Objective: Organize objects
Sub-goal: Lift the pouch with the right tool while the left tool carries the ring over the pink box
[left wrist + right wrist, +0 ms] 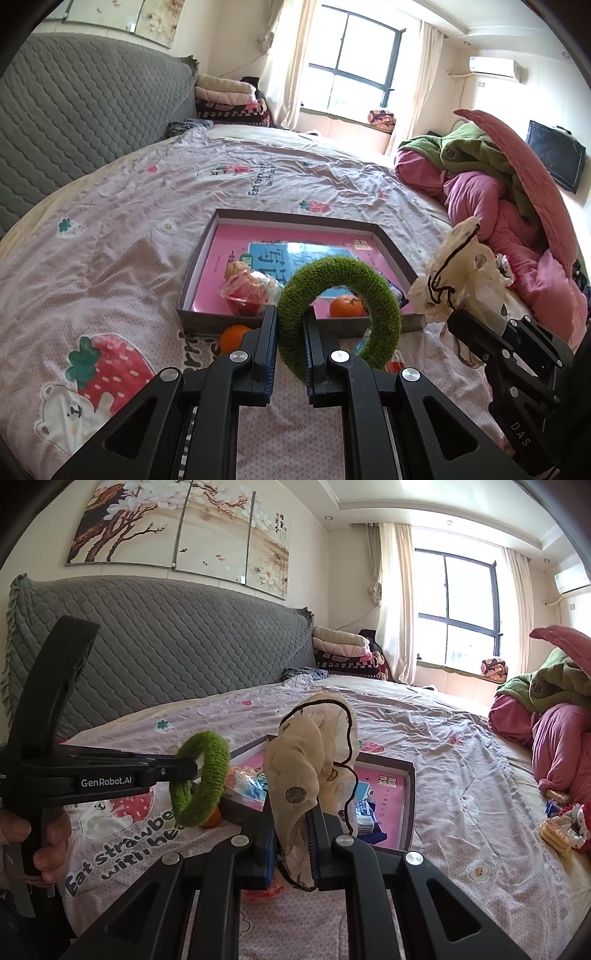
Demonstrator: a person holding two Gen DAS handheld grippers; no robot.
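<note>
The left tool (290,325) grips the green ring (340,317), the right tool (291,830) grips the scarf (314,771); both need carrying into the near box (391,251).

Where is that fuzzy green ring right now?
The fuzzy green ring is pinched in the left claw, held up above the bedsheet just in front of the shallow box.
</note>
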